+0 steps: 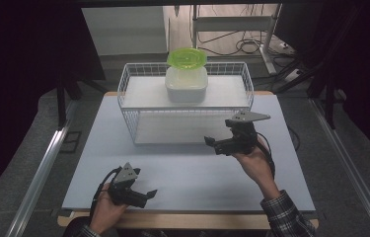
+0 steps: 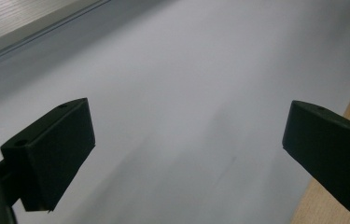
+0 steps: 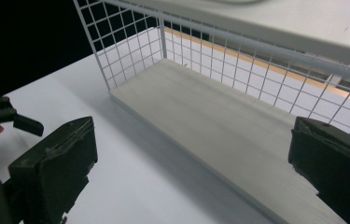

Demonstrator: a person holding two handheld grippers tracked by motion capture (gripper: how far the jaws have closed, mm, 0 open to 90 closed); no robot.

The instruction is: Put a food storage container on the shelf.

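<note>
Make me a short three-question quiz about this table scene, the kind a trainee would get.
1. True or false: the white container with the green lid stands on the top shelf of the wire rack.
2. Which claw is nearer the rack: the left claw or the right claw?
3. Multiple choice: the claws are A) both open and empty, B) both shut, C) one gripping the lid.

Key: 1 true. 2 the right claw, in front of the rack's open lower shelf; the left one hangs near the table's front edge. 3 A.
</note>
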